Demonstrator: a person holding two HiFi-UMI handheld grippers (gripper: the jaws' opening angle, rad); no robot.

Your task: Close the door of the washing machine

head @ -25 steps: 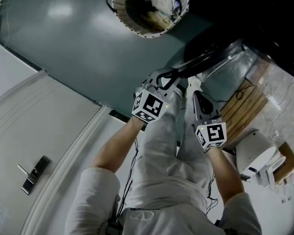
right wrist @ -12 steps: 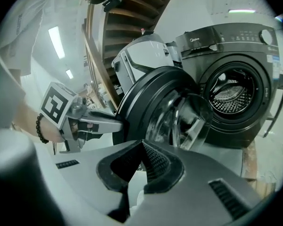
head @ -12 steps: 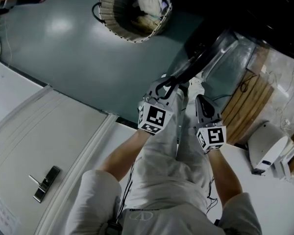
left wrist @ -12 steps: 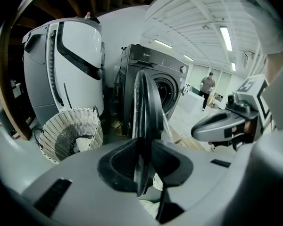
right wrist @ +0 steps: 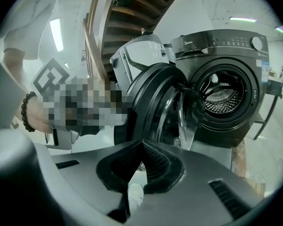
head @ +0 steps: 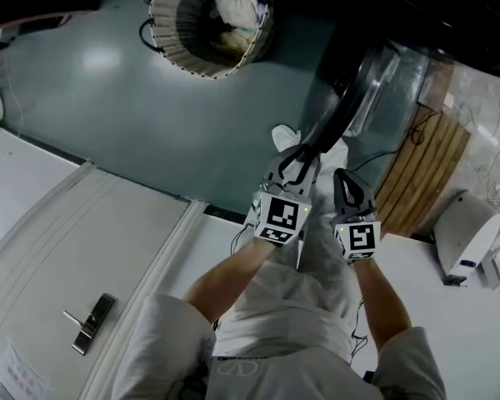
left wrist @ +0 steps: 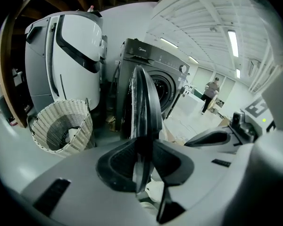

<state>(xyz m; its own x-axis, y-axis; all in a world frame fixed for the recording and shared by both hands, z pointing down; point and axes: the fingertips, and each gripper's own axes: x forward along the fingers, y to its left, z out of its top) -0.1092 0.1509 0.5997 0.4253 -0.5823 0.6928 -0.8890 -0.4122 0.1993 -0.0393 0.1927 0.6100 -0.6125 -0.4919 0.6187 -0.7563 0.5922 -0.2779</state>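
- Door (left wrist: pixel 144 102) is standing ajar, rim gripped in my left claw (left wrist: pixel 142 166), jaws just easing wider.
- Right claw (right wrist: pixel 139 166) is hovering clenched, empty.
- Next: pushing ahead until latching.

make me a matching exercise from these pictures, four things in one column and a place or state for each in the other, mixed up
Things
1. washing machine door
2. wicker laundry basket
3. left gripper
4. right gripper

Places and states
a. jaws together, nothing held
b. on the floor, clothes inside
c. swung partly open from the drum
d. jaws on either side of the door's edge

Pairs: 1-c, 2-b, 3-d, 4-a

Note: the left gripper's jaws have just been opening, with the door's edge between them.
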